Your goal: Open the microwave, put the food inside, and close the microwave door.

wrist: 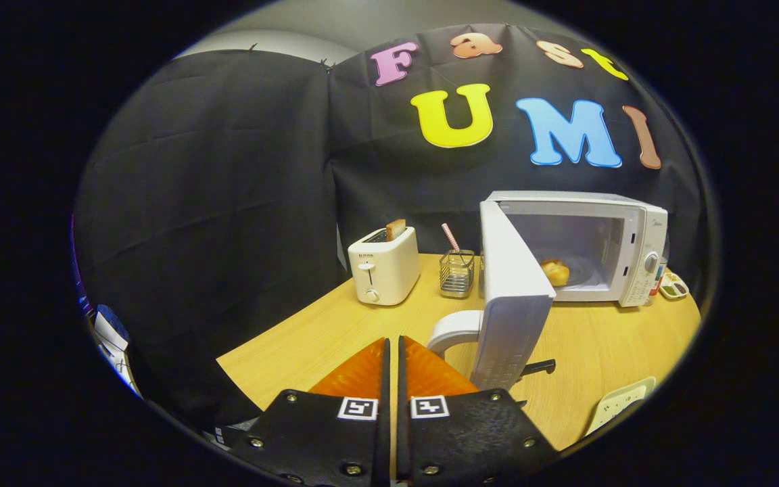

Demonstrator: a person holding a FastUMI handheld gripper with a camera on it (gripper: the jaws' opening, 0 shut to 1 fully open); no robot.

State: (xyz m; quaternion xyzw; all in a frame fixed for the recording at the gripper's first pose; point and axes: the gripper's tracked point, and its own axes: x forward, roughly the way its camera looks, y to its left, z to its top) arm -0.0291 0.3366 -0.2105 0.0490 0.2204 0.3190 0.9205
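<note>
Leftmost, past the desk's edge, a few pale, blurred items (111, 341) sit low against the black cloth wall (214, 196); what they are cannot be told. On the wooden desk (335, 331) stands one white toaster (384, 265), with one slice of toast (395, 229) sticking up from a slot. Just beside it to the right is one wire-and-glass holder (458, 273) with one striped straw (450, 238) leaning out of it.

Next comes the one microwave (579, 247), white, standing at the back of the desk against the cloth wall. Its door (511, 297) is swung wide open toward the camera, edge-on, with a pale curved handle (456, 330) on its outer face. Inside the lit cavity lies one bread roll (556, 272), the food, resting on the microwave floor near the front opening. A small palette-like tray (673, 287) with coloured blobs sits just right of the microwave, and a pale plate or tray (623, 404) lies near the desk's front right corner. A short dark object (538, 367) shows on the desk just behind the door's lower edge.

The tool (393, 348) is low over the near part of the desk, its two fingers pressed together with only a thin slit between them, pinching nothing. Their tips lie just left of the door's handle, apart from it.

The desk is light wood, its front edge curved; black cloth closes the booth behind and to the left, with a pale ceiling above.
</note>
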